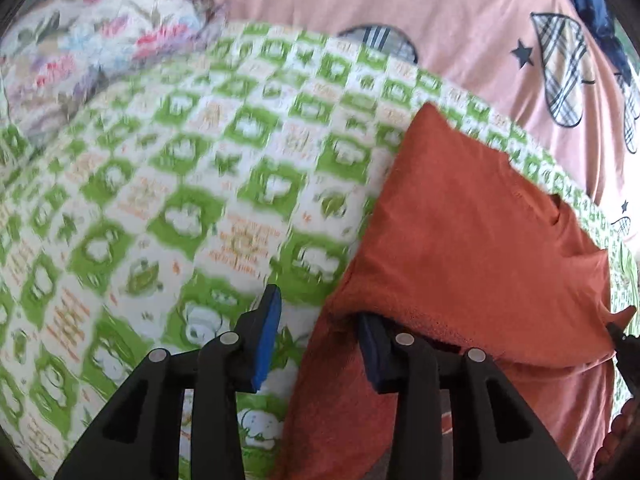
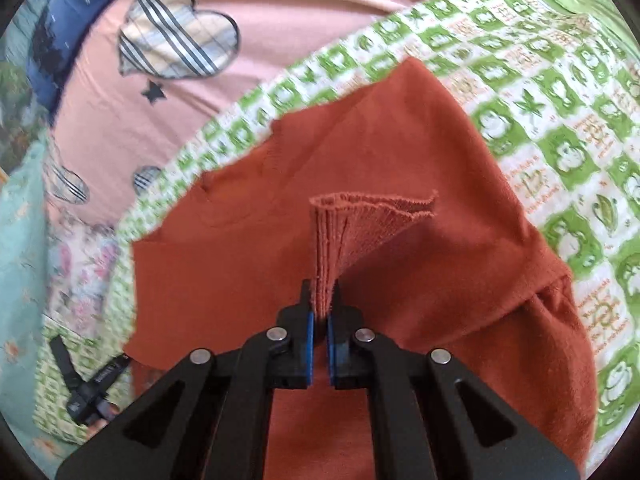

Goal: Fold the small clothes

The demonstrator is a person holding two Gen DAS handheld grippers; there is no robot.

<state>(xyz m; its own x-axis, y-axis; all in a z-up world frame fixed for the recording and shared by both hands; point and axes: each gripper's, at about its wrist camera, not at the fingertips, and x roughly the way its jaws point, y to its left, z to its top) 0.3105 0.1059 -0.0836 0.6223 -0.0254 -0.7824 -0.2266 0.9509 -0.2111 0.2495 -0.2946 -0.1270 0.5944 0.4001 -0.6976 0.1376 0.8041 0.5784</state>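
Note:
A small rust-orange garment (image 1: 472,232) lies partly folded on a green-and-white checked blanket (image 1: 192,168). My left gripper (image 1: 320,332) is open at the garment's left edge; its right finger is tucked under the cloth, its left finger stands over the blanket. In the right wrist view the garment (image 2: 400,152) fills the middle. My right gripper (image 2: 319,312) is shut on a bunched ribbed hem of the garment (image 2: 352,224), which fans out above the fingertips. The left gripper (image 2: 86,384) shows at the lower left of that view.
A pink sheet with plaid hearts and stars (image 2: 208,28) lies beyond the blanket (image 2: 560,120). A floral fabric (image 1: 80,40) sits at the far left, a dark blue cloth (image 1: 596,12) at the far right. A teal fabric (image 2: 20,240) borders the left.

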